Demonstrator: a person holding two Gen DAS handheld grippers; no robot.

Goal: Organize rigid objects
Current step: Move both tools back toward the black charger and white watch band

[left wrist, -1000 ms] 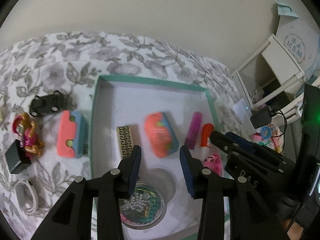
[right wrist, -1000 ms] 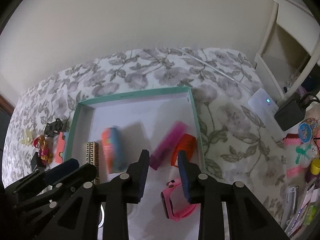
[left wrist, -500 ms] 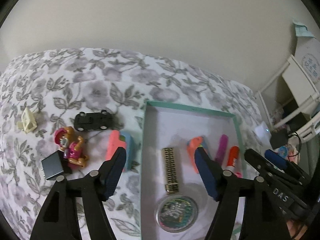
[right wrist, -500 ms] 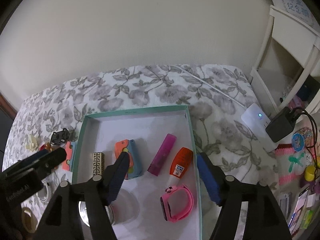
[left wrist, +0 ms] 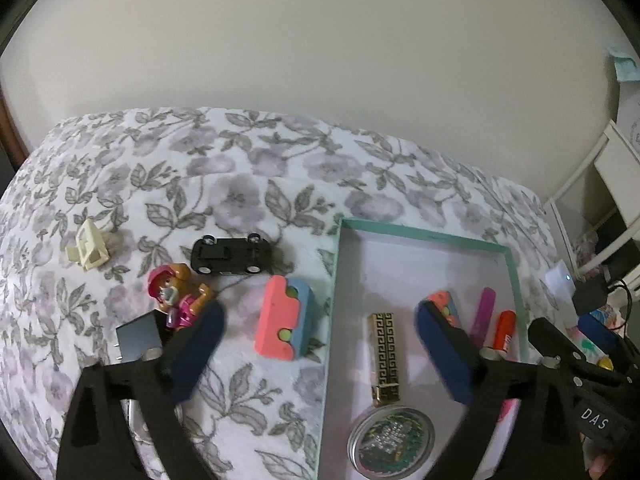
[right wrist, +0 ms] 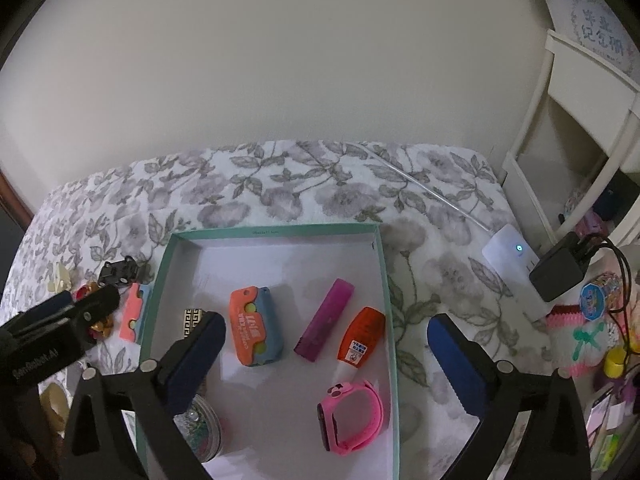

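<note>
Left gripper: fingers opening wide, empty, swung from over the box towards loose toys.
Right gripper: fingers opening, empty, above box.
Next candidate: pink-blue block, on the bed just beside the box.

1. The left wrist view is taken from above and behind the left gripper, directed steeply downward over the floral bedcover; the left wall of the teal box is seen near the centre.
2. The right wrist view is taken likewise from behind the right gripper, with the box centred close below.
3. Both views share the box, the orange-and-blue case inside it, the black toy car outside it and the pale wall beyond.
</note>
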